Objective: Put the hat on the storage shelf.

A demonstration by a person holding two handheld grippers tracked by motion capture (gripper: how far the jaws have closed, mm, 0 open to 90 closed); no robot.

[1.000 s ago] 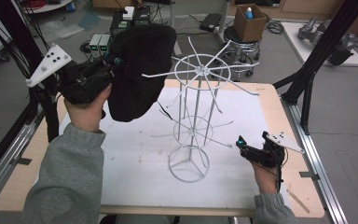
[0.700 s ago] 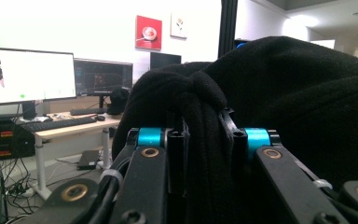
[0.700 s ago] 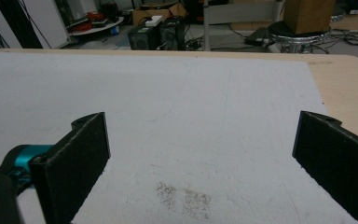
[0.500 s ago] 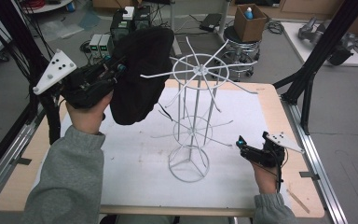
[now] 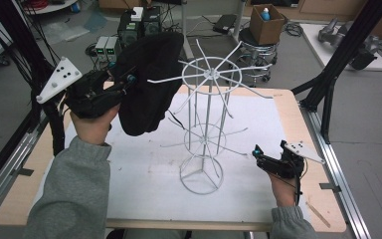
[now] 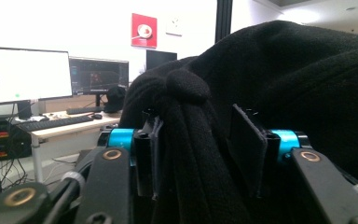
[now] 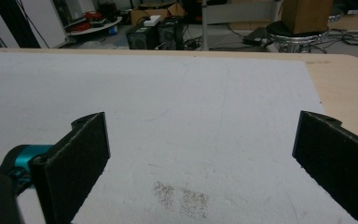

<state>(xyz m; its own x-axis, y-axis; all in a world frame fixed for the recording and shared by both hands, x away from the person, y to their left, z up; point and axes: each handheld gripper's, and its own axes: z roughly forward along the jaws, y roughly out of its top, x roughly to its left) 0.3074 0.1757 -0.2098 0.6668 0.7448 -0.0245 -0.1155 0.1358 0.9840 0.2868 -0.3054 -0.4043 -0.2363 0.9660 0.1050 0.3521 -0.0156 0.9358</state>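
Over the worktop's [image 5: 298,107] far-left corner, the left gripper [image 5: 129,79] is hovering at the black beanie [image 5: 149,84], which is draping on the white wire rack's [image 5: 206,124] top arms. Its jaws have just been opening, with knit between them, the pad on one side clear. Near the right edge, the right gripper [image 5: 257,153] is resting, jaws spread, bare mat ahead. The beanie is sitting farther onto the arms than earlier.

Place: a robotics lab or research workshop.
Rig: black frame struts [image 5: 350,47] rise around a wooden table [image 5: 306,117] topped with a white mat [image 5: 144,174].
Floor: grey, strewn with cables [image 5: 291,30]; electronics boxes [image 5: 139,25] stand behind the table.
Clutter: a cardboard box [image 5: 267,22] sits on a stool [image 5: 255,47].
Desks: in the left gripper view, two monitors [image 6: 25,74] and a keyboard [image 6: 42,123] on a desk [image 6: 70,128].
Wall: white, with a red poster [image 6: 144,31].
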